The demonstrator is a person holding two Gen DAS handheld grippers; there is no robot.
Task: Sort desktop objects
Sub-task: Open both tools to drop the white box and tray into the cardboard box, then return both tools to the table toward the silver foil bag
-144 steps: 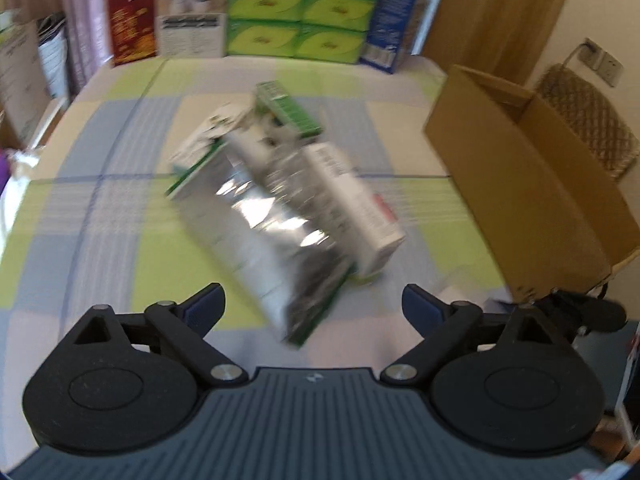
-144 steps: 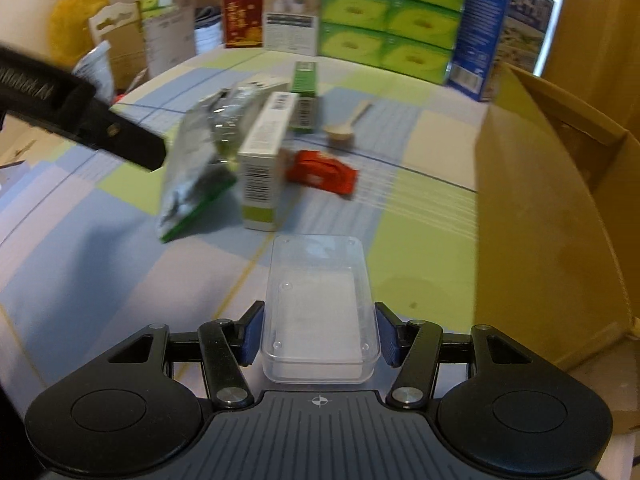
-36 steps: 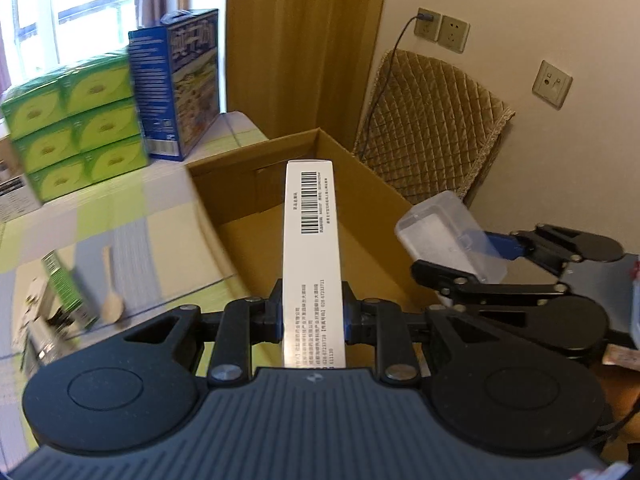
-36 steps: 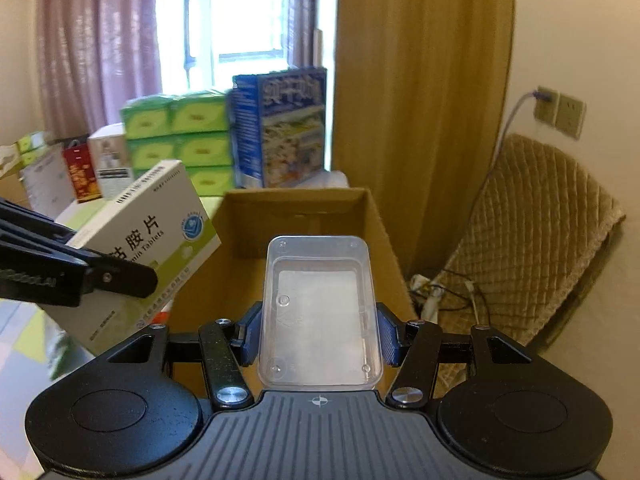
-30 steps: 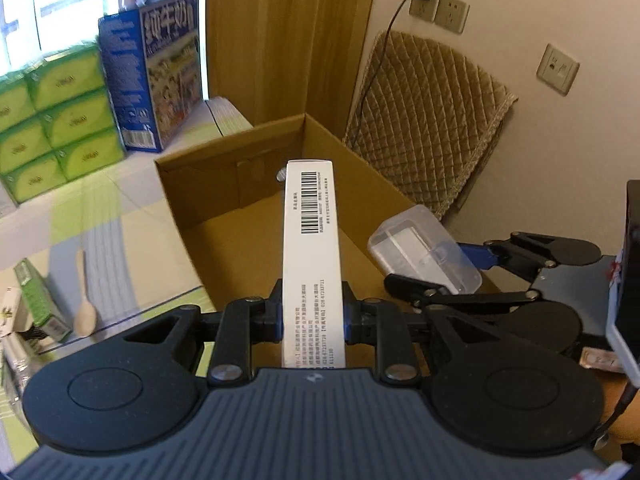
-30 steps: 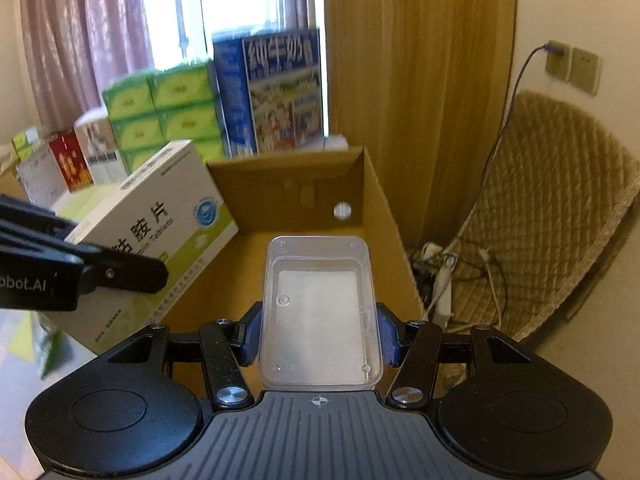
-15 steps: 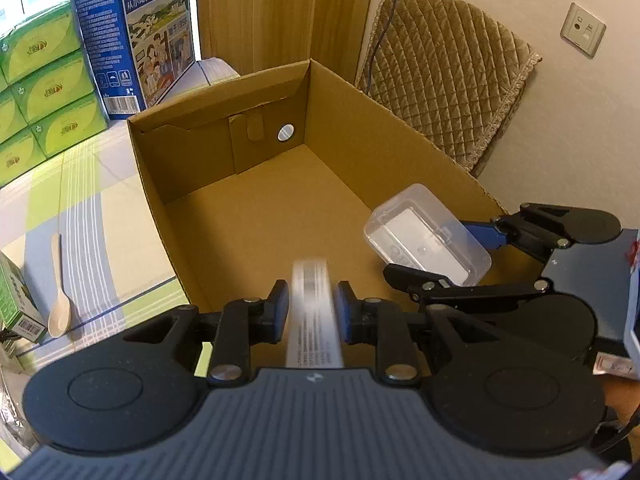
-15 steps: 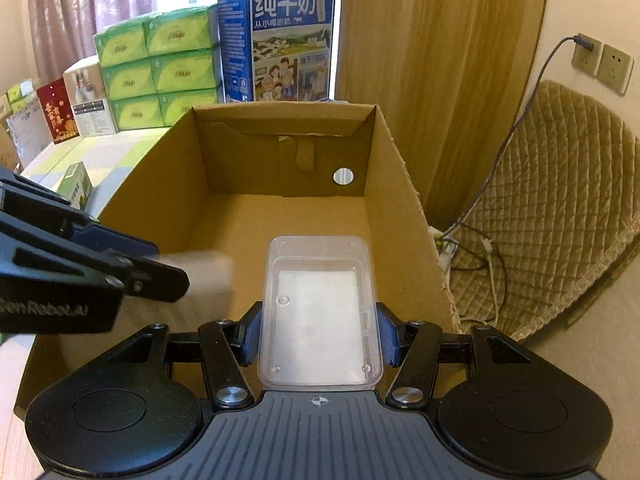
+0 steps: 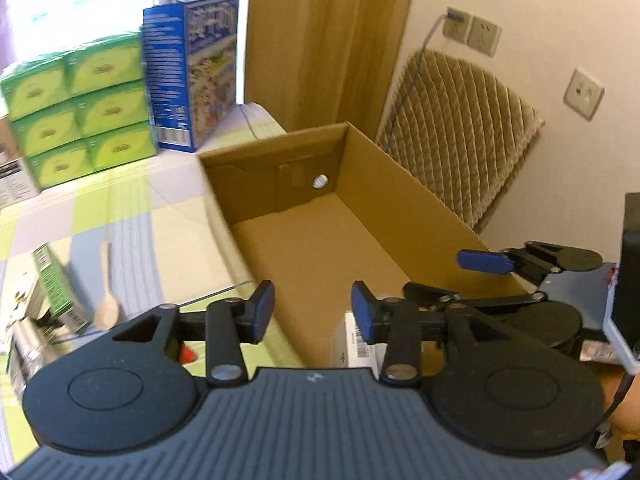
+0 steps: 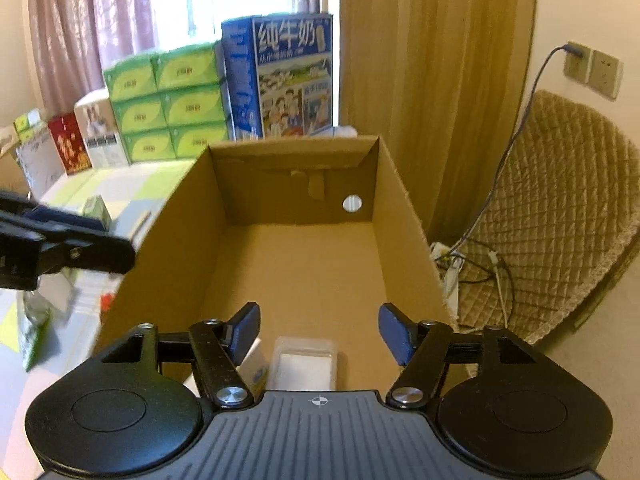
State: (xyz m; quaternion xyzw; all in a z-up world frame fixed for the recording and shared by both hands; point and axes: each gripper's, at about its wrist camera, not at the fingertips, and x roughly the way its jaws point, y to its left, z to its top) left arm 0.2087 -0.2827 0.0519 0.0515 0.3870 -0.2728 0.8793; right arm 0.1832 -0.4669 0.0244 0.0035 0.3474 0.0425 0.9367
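Blue carton (image 10: 294, 80) behind the cardboard box (image 10: 304, 256) reads 纯牛奶. Clear rigid plastic container (image 10: 305, 362), rectangular, long axis toward the box's far wall, lies on the box floor touching a white barcoded medicine box (image 9: 360, 344). My left gripper (image 9: 312, 310) and right gripper (image 10: 320, 330) both stand spread, empty.

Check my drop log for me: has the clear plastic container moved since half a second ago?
Yes. It has left the right claw, now open, and lies low on the floor of the cardboard box, at its near end, beside the white medicine box.
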